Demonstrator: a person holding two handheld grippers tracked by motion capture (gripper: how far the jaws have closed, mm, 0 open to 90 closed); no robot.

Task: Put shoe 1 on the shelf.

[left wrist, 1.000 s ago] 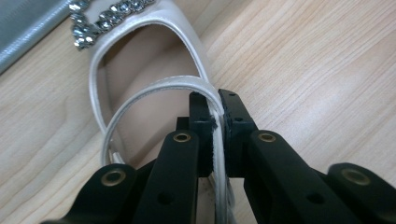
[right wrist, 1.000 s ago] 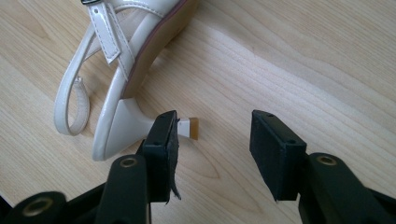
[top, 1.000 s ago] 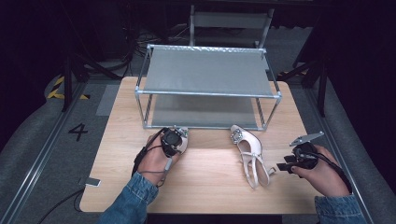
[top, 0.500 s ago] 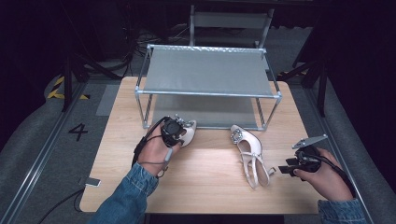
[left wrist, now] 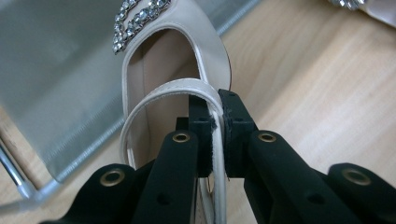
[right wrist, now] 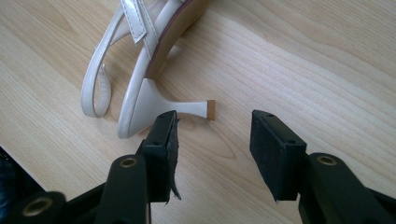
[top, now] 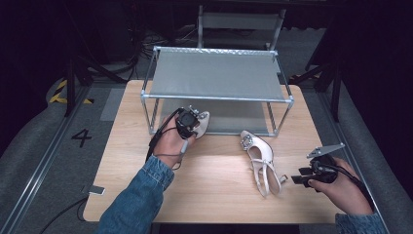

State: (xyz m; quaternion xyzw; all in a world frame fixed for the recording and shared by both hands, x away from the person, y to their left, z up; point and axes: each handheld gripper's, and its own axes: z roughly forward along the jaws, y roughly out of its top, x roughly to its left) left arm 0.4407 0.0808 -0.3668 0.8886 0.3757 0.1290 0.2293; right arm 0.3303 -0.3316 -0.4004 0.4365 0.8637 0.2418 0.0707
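My left gripper [top: 191, 122] is shut on the thin strap [left wrist: 215, 116] of a cream heeled sandal [left wrist: 173, 60] with a jewelled toe band, and holds it just in front of the lower shelf of a metal shoe rack [top: 216, 97]. Its toe [top: 201, 118] points toward that shelf. A second, matching sandal [top: 260, 163] lies on its side on the wooden table [top: 209, 195], its heel [right wrist: 184, 108] toward my right gripper [top: 303, 176]. That gripper [right wrist: 215, 140] is open, just short of the heel, with nothing between its pads.
The rack has two grey shelves on a silver tube frame and stands at the table's far half. Dark floor, rails and cables surround the table. A small flat device [top: 96, 190] lies at the table's front left corner.
My left gripper has carried the sandal up and away from me, toward the rack's lower shelf. The right gripper and the lying sandal have stayed put.
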